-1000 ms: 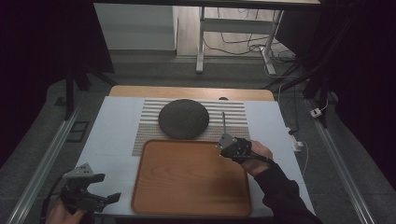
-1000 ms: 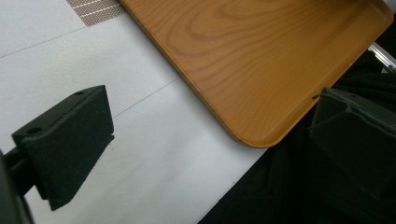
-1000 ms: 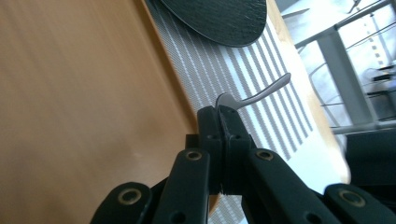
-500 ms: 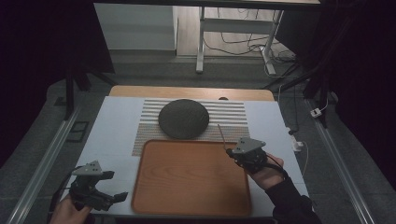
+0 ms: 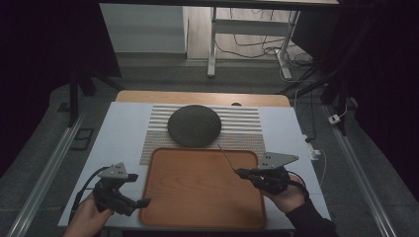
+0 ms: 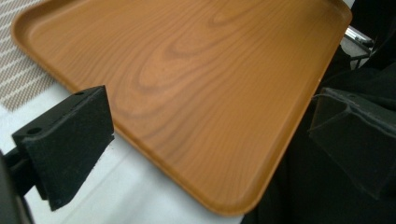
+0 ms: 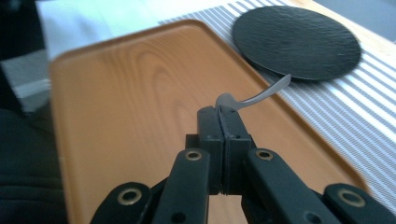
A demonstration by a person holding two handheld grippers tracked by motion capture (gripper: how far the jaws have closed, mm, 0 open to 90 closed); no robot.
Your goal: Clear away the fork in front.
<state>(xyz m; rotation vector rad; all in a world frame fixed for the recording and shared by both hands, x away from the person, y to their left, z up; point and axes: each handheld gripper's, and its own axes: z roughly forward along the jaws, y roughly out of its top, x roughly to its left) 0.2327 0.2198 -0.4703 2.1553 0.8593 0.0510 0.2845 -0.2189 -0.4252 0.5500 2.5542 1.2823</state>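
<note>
An orange-brown wooden tray (image 5: 197, 197) lies at the table's front, behind it a dark round plate (image 5: 193, 125) on a striped placemat (image 5: 242, 128). My right gripper (image 5: 238, 172) hovers over the tray's right side, shut on a thin silver utensil (image 5: 226, 155) that points back toward the plate. In the right gripper view the shut jaws (image 7: 223, 116) pinch one end of the utensil (image 7: 261, 94), whose far end reaches the plate (image 7: 296, 39). My left gripper (image 5: 141, 202) is open beside the tray's front left corner, with the tray's edge (image 6: 187, 70) between its pads (image 6: 70, 140).
White table surface (image 5: 118, 133) lies to the left of the placemat and tray. A white cable and plug (image 5: 316, 150) sit at the table's right edge. Metal rails (image 5: 44, 173) run along both sides below the table.
My right gripper has drawn back toward the front with the utensil, which now tilts left over the tray. The left gripper has shifted right toward the tray's corner.
</note>
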